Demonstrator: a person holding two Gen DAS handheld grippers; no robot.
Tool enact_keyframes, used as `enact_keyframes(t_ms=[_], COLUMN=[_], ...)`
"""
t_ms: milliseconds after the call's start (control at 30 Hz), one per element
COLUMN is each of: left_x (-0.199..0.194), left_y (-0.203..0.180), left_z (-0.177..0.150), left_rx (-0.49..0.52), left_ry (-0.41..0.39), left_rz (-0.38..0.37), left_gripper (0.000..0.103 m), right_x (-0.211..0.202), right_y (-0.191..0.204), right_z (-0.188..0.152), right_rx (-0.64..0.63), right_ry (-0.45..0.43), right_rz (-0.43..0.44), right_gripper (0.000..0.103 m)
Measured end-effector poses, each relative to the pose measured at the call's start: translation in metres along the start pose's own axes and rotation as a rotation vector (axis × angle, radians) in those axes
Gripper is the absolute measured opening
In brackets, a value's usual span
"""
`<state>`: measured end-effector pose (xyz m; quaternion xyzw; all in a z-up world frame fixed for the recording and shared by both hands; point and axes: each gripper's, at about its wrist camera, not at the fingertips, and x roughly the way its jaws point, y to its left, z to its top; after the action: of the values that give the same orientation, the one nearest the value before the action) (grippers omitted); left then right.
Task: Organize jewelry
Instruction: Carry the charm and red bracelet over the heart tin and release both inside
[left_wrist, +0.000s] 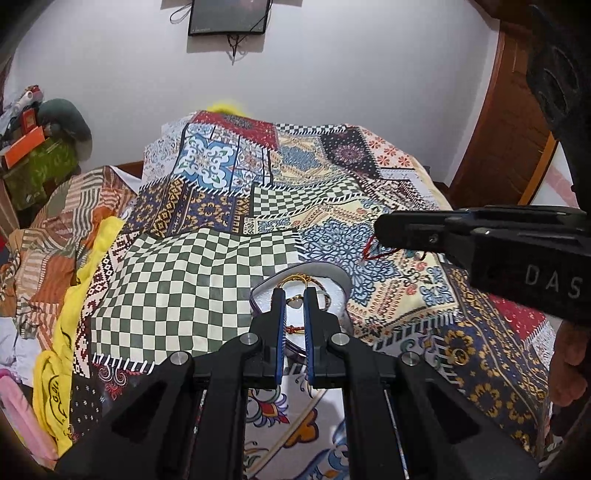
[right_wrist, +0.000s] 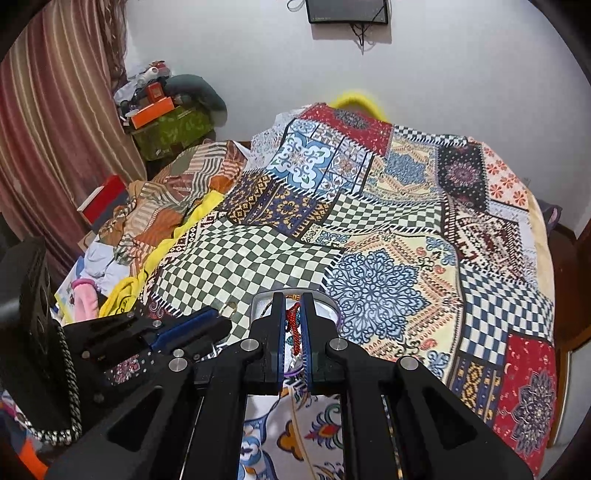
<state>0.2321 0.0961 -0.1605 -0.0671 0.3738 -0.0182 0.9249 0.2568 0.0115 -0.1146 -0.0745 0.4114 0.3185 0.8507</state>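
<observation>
Both jaws are nearly closed over the bed with the patchwork-printed cloth (left_wrist: 207, 266).

Between the blue pads of my right gripper (right_wrist: 294, 325) I pinch a red braided cord (right_wrist: 294, 321), which hangs down from its tip. My left gripper (left_wrist: 294, 314) has its jaws pressed almost together, and I cannot tell that they hold anything. Just ahead of it lies the white, purple-rimmed jewelry tray (left_wrist: 338, 284), holding a thin golden chain (left_wrist: 295, 277).
</observation>
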Motion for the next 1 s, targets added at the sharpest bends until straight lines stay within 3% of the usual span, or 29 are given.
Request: enact_keyframes(t_ms=[367,600,1000], left_x=[0.045,0.065,0.064], left_y=[0.003,0.004,0.007], left_z=[-0.002,-0.007,-0.008], left_rx=[0.012,0.01,-0.009], left_ry=[0.072,0.11,0.119], left_rz=[-0.003,-0.016,-0.022], left_gripper=[0.007,0.007,0.007], right_x=[0.05,0.077,0.089], right_y=[-0.007,-0.021,-0.024], right_z=[0.005,0.004,0.001], right_rx=[0.01,0.073,0.105], right_ry=[0.113,0.199,0.262], right_rz=[-0.012,0.041,0.077], right_gripper=[0.007,0.007,0.01])
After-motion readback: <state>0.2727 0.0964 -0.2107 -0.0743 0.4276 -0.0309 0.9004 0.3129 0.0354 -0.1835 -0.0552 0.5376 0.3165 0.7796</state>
